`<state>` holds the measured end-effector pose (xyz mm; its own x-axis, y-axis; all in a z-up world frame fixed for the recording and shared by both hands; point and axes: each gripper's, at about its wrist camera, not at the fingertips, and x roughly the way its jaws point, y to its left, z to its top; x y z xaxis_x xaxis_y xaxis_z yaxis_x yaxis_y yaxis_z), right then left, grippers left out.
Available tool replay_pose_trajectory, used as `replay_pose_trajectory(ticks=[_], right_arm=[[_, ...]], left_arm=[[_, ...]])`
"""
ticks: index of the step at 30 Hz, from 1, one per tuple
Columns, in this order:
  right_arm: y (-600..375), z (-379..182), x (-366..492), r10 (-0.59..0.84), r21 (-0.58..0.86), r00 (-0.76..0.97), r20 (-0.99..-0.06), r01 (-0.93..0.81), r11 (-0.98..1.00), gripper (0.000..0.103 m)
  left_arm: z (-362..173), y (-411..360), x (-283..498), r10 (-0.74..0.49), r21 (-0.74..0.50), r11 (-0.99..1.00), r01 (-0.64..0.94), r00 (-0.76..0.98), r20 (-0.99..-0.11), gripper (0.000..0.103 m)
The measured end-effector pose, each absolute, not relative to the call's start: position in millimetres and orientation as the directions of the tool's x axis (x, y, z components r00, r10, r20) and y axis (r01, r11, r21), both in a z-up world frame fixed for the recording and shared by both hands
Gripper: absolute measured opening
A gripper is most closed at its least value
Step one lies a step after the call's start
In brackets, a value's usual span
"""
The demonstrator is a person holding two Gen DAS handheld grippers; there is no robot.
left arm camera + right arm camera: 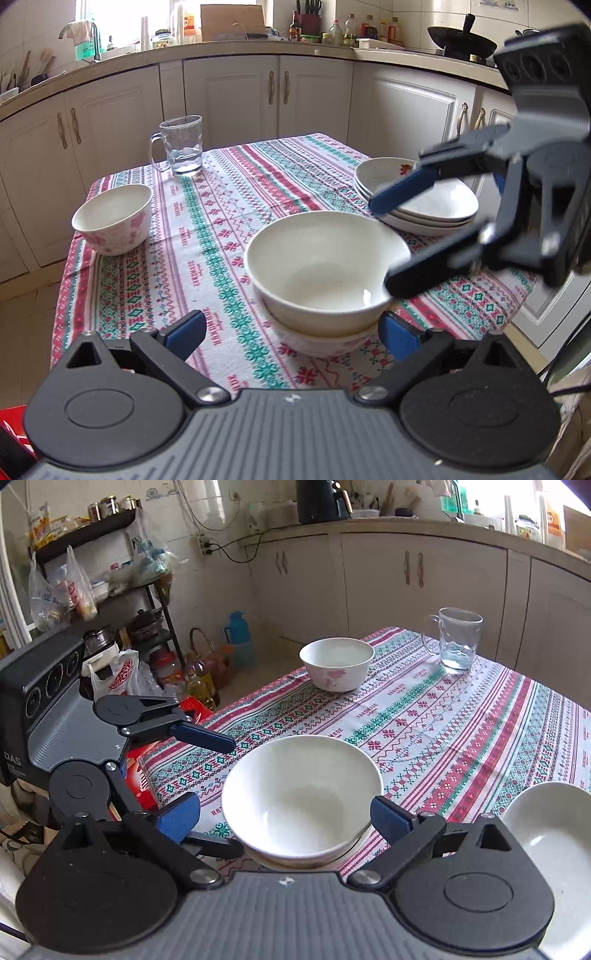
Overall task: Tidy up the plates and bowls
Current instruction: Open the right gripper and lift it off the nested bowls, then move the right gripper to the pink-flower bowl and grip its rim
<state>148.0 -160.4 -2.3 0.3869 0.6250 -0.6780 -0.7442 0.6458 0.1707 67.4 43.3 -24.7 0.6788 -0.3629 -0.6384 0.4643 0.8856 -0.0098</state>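
Two white bowls (325,266) (301,794) sit nested in a stack on the patterned tablecloth (229,221) near its front edge. My left gripper (291,332) is open, one finger on each side of the stack, just short of it. My right gripper (284,818) is also open and straddles the stack's near side; it also shows in the left wrist view (380,243), at the stack's right rim. A third bowl with pink flowers (112,218) (336,662) stands alone at the table's left side. A stack of white plates (417,199) (550,830) lies at the right.
A glass mug (181,146) (458,638) stands at the far side of the table. White kitchen cabinets (229,103) run behind it. A shelf with bags and bottles (110,602) stands on the floor left of the table.
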Motion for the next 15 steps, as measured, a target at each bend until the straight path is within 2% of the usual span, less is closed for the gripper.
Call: replay_pose_trajectory(ticks=[8, 15], right_arm=[[-137.5, 33.1, 170.4, 0.604, 0.093, 0.409, -0.684, -0.773, 0.628, 0.100], [-101.0, 55.0, 203.7, 0.546, 0.036, 0.423, -0.723, -0.767, 0.641, 0.101]], left_arm=[[-21.9, 84.7, 74.3, -0.286, 0.063, 0.907, 0.417, 0.717, -0.636, 0.099], [-20.5, 121.5, 110.7, -0.147, 0.125, 0.958, 0.258, 0.816, -0.559, 0.099]])
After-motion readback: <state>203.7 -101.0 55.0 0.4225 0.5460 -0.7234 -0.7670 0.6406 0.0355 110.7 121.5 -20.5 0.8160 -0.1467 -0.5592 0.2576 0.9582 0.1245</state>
